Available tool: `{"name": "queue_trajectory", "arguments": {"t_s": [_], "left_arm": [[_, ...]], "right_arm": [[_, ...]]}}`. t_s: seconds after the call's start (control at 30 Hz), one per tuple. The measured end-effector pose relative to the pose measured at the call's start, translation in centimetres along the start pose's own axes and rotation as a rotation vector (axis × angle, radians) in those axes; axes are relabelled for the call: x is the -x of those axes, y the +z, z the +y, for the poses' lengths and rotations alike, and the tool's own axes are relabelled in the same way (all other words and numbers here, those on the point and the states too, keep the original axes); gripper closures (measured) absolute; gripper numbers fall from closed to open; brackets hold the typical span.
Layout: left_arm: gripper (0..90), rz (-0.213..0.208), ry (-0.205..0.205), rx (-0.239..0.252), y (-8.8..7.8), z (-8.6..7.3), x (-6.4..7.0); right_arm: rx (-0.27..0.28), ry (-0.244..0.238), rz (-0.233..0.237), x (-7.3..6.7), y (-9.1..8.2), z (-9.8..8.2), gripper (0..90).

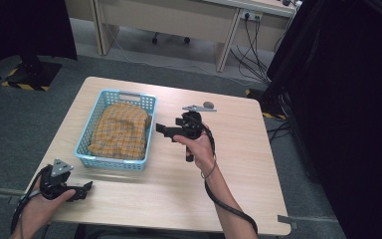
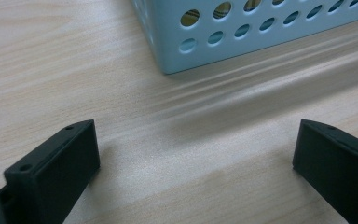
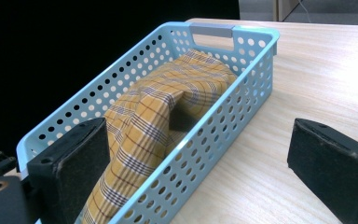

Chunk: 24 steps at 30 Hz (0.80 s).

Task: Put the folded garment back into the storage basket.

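Note:
A light-blue perforated basket stands on the left half of the wooden table. A crumpled yellow plaid cloth lies inside it. My right gripper hovers just right of the basket, pointing at its right wall, open and holding nothing. In the right gripper view its jaws frame the basket and the cloth. My left gripper rests low near the table's front left corner, open and empty. In the left gripper view its jaws are spread over bare wood below a basket corner.
Office desks and trailing cables stand beyond the table on the grey carpet. Black drapes close off the right side. A strip of tape sits at the table's front right corner.

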<state>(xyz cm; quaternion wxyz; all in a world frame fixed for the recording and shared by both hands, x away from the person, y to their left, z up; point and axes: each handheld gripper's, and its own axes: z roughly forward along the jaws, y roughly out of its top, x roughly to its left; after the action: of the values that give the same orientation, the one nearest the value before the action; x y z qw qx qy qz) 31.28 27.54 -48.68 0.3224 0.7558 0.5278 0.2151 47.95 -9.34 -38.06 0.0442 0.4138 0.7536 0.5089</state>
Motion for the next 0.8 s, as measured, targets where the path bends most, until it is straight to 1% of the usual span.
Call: {"name": "queue_trajectory", "arguments": {"t_s": [0.23,0.7,0.8], "left_arm": [[0.0,0.0,0.0,0.0,0.0,0.0,0.0],[0.0,0.002,-0.002,0.002,0.0,0.0,0.0],[0.0,0.003,-0.002,0.001,0.0,0.0,0.0]], "right_arm": [[-0.004,-0.004,-0.005,0.5,-0.6,-0.7,7.1],[-0.009,0.003,-0.002,1.2,-1.0,-2.3,7.4],[-0.007,-0.012,-0.008,1.2,-1.2,-2.5,7.5]]}}
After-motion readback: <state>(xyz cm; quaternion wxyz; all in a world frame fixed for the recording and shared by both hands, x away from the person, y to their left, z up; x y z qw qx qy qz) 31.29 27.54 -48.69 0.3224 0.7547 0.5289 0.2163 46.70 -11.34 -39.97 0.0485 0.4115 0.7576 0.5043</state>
